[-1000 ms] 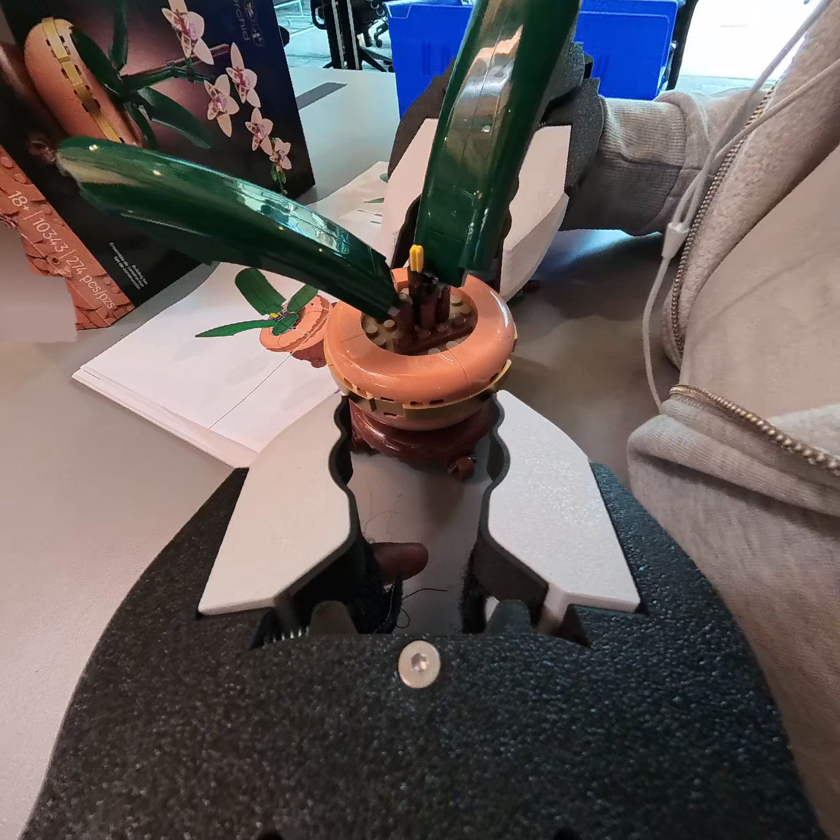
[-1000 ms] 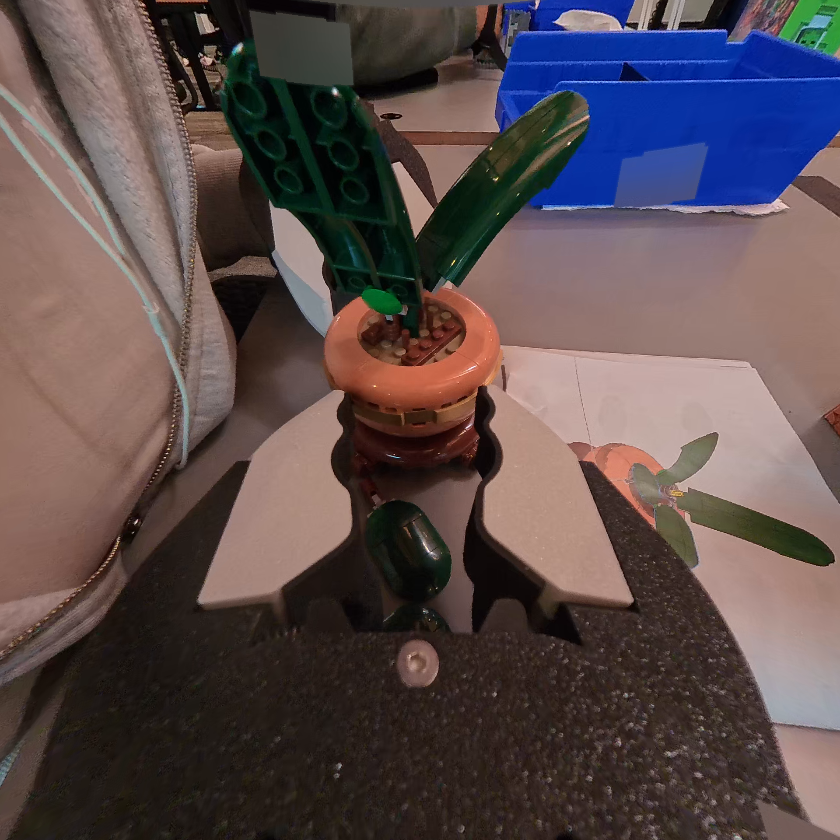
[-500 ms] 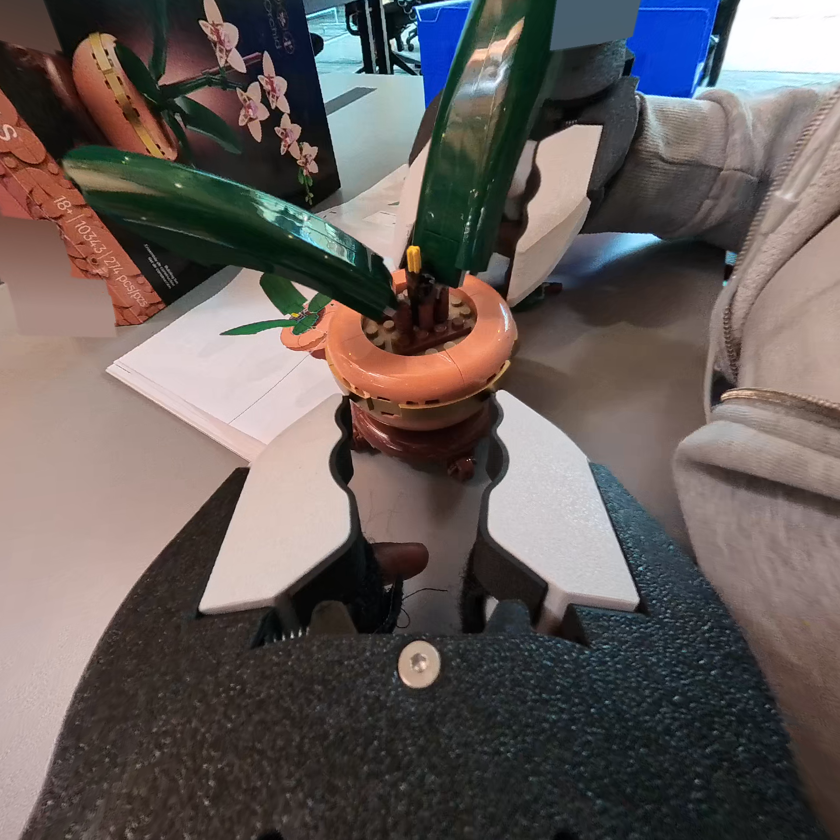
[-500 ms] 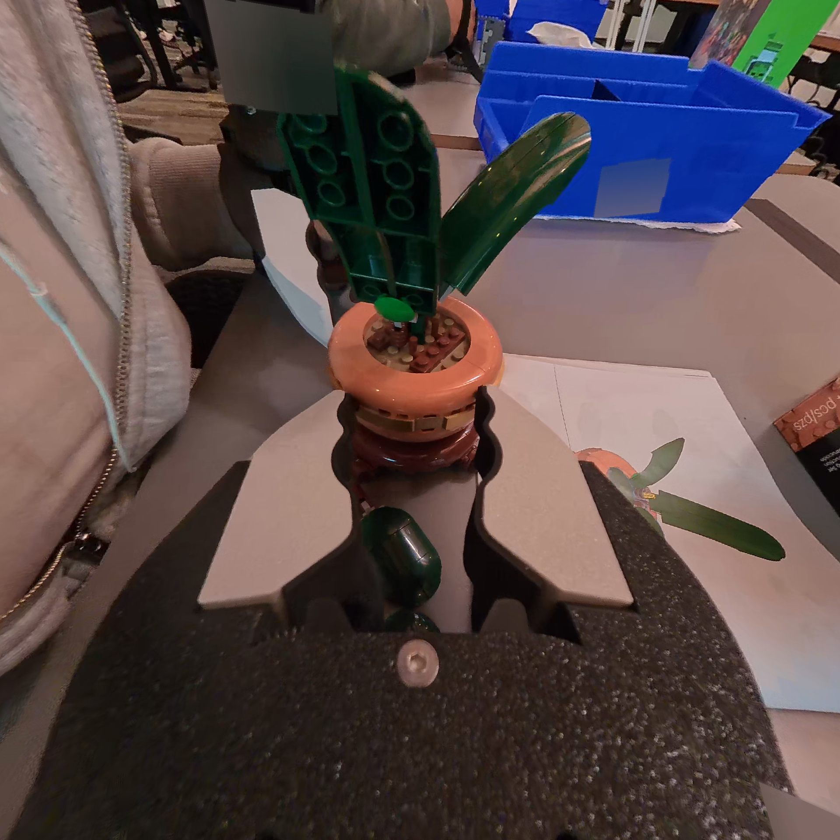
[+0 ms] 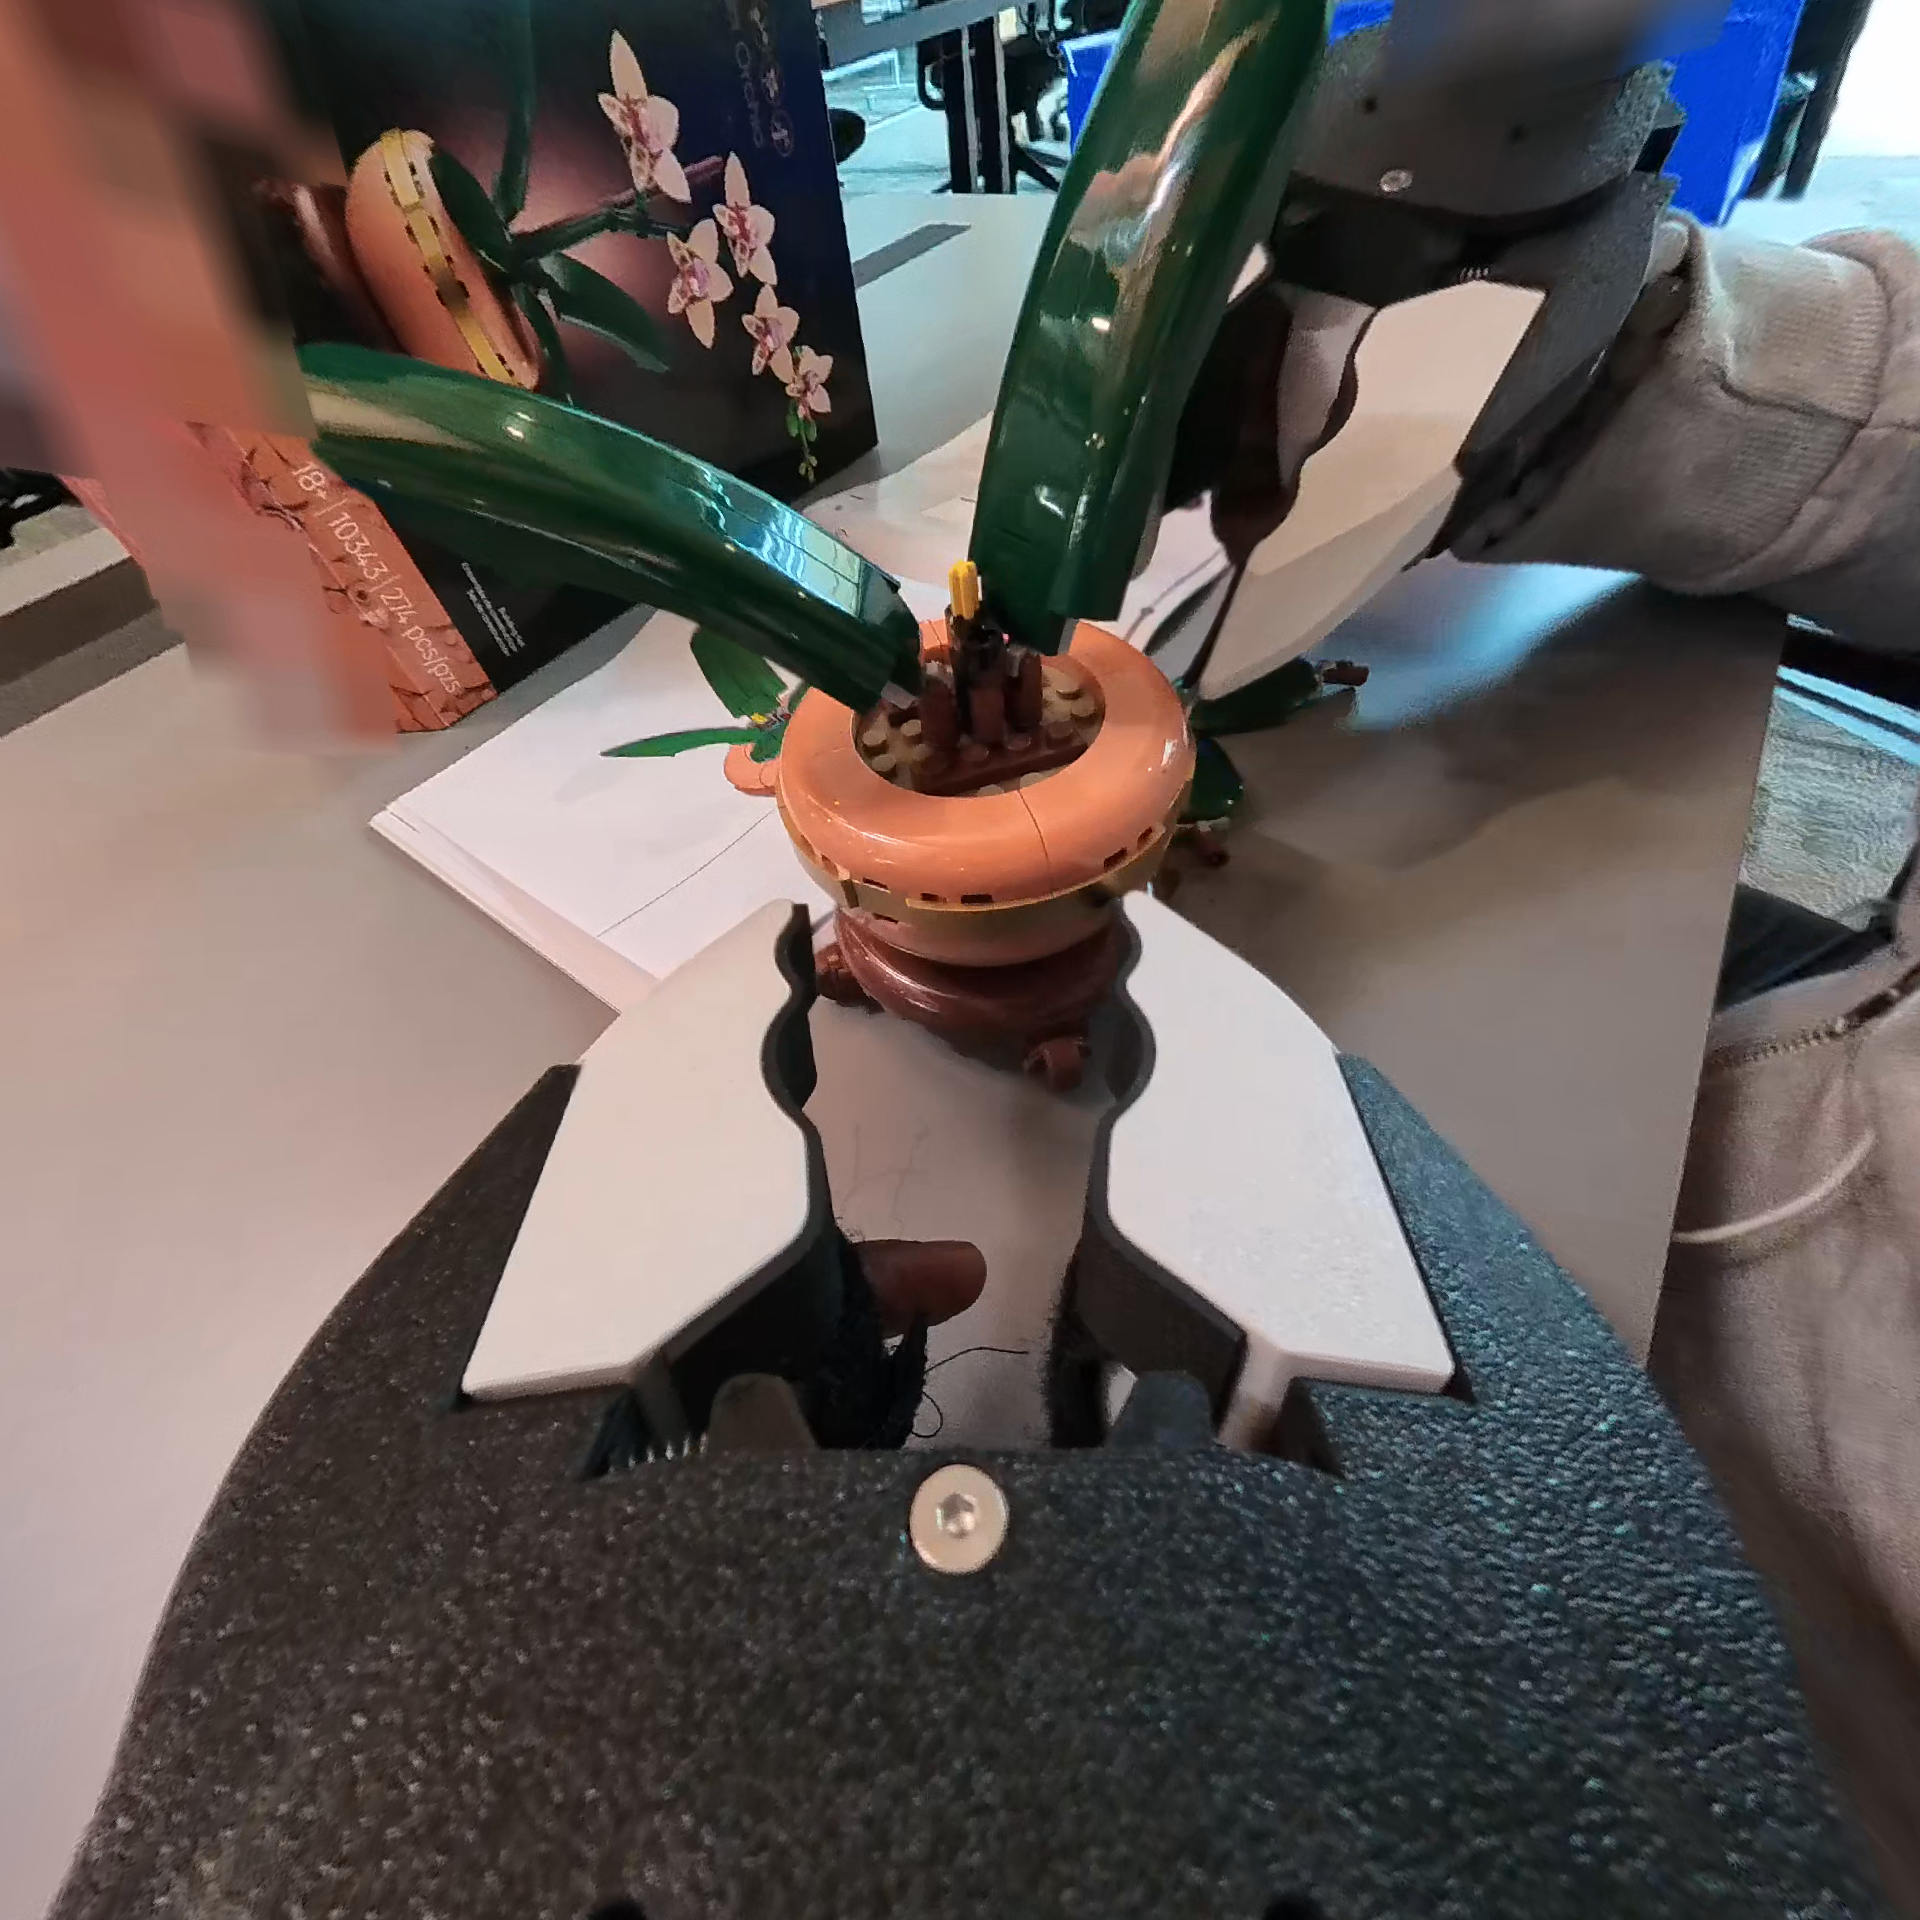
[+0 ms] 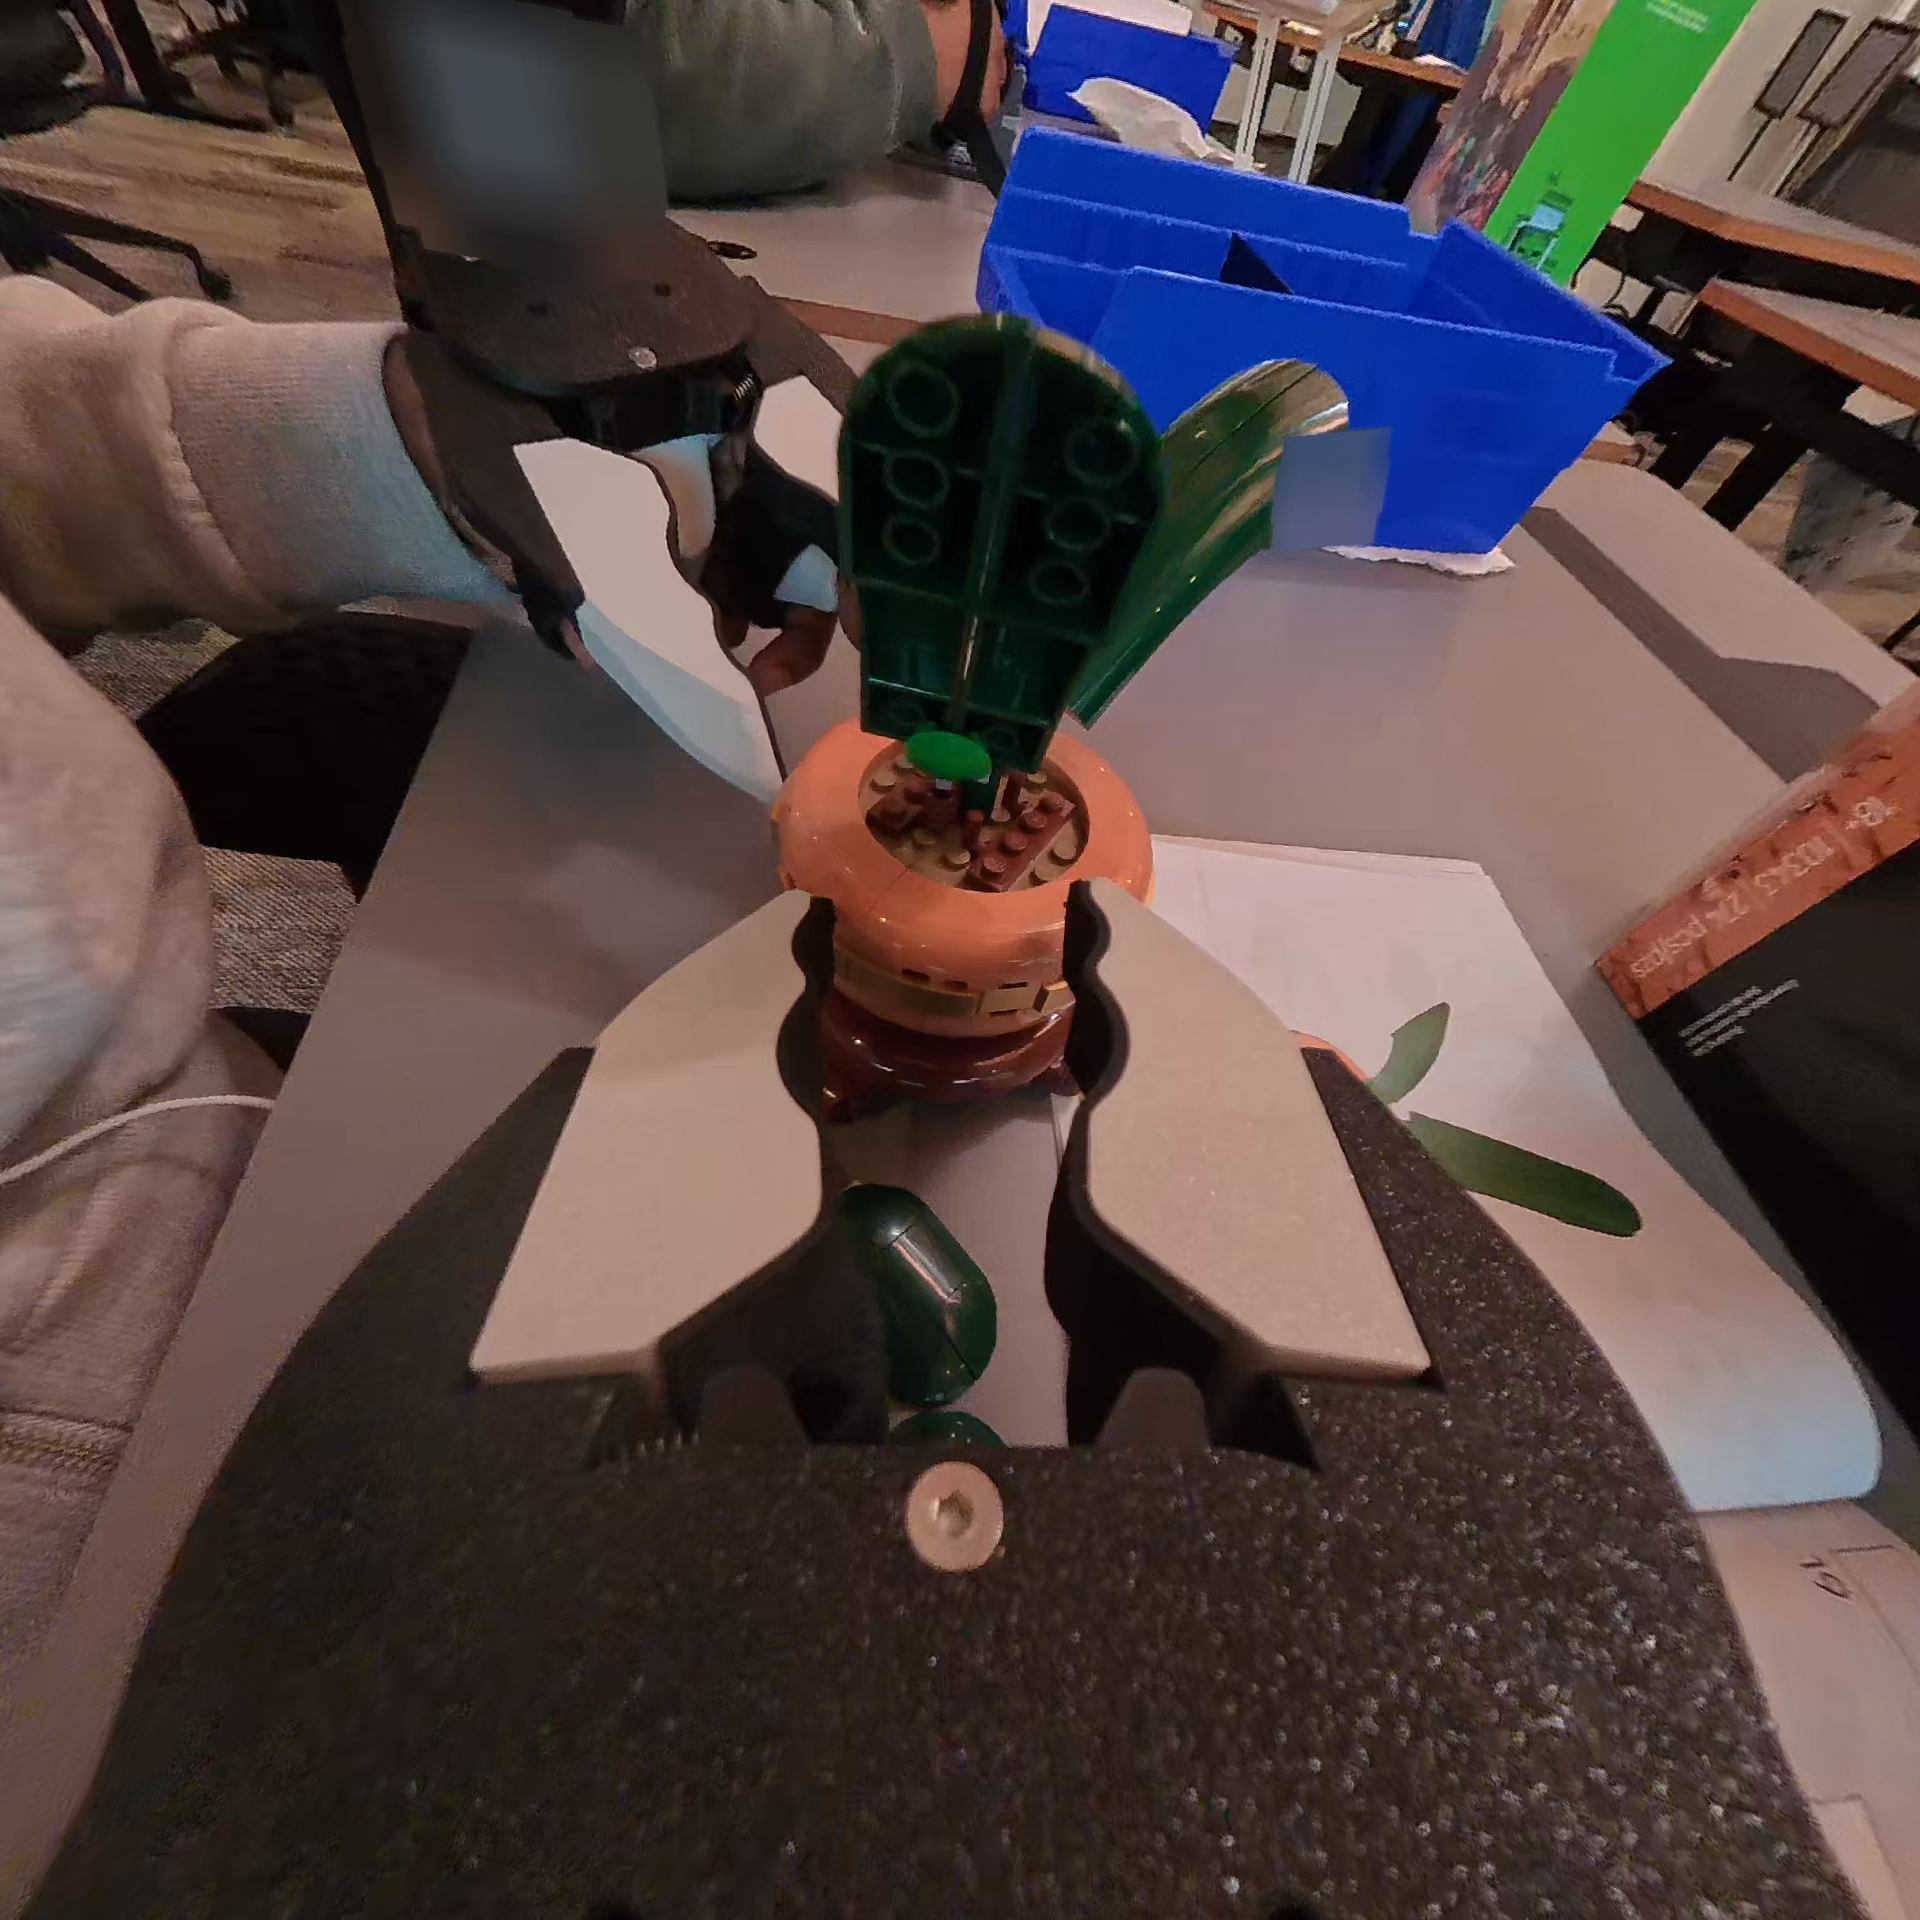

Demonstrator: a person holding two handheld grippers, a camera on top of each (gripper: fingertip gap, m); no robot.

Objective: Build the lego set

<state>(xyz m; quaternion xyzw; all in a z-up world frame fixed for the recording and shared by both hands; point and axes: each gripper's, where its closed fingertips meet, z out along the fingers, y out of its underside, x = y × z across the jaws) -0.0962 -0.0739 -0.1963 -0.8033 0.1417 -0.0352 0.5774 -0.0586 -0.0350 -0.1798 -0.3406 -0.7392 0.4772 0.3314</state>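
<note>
Between the fingertips of the left gripper sits the brown base of the pot, the white fingers flanking it on both sides; contact cannot be confirmed, so whether it is clamped or merely bracketing the base cannot be told. The right gripper stands likewise at the same base from the opposite side, grip equally unconfirmed. Two dark green leaves rise from the pot's studded top: one upright leaf, one low leaf leaning away. A loose green piece lies on the table between the right fingers, behind the pot. Beyond the pot lie the open booklet, the set box and a blue bin toward the far edge.
</note>
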